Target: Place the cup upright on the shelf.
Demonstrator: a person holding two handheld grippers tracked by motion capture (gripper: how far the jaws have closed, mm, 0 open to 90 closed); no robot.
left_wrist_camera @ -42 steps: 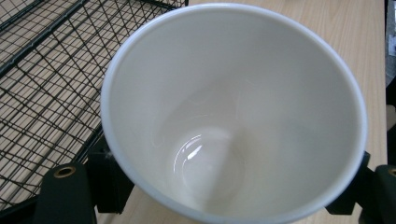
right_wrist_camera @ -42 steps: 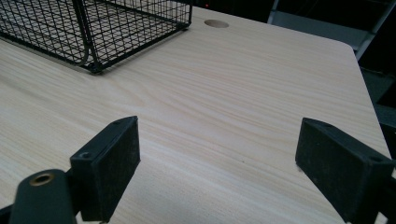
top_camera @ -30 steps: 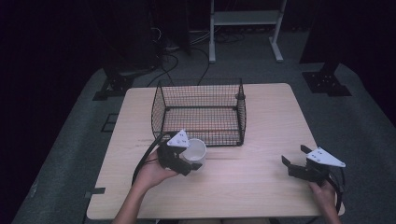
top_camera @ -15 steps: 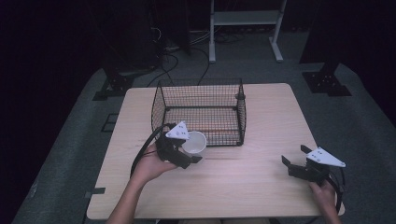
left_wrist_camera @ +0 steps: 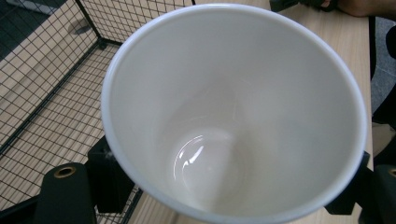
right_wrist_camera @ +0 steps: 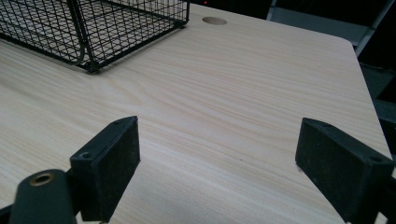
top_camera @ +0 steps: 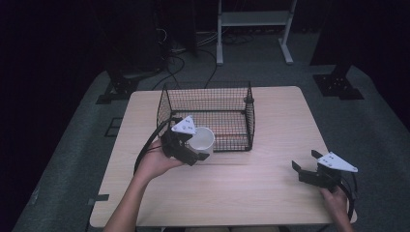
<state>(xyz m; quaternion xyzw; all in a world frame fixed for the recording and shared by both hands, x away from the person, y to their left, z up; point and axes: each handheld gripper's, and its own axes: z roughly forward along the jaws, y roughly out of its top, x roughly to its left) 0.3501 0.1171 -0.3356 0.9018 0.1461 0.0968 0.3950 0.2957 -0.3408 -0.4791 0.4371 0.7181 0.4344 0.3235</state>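
Observation:
A white cup (top_camera: 203,138) hangs above the table at the front left corner of the black wire basket (top_camera: 251,116). My left gripper (top_camera: 196,149) is shut on it, with a hand behind it. In the left gripper view the cup (left_wrist_camera: 233,116) faces me mouth first and is empty inside, with a black jaw at each lower side and the basket mesh (left_wrist_camera: 51,70) behind it on the left. My right gripper (top_camera: 304,161) rests near the table's front right corner. It stands open (right_wrist_camera: 219,140) over bare wood with nothing between its jaws.
The light wooden table (top_camera: 251,179) carries the empty basket at its middle back. A round cable hole (right_wrist_camera: 214,20) sits in the tabletop beyond the basket (right_wrist_camera: 93,28). Dark floor, cables and a white stand (top_camera: 251,19) lie behind the table.
My left gripper has lifted the cup off the table and carried it slightly toward the basket. The right gripper has stayed still.

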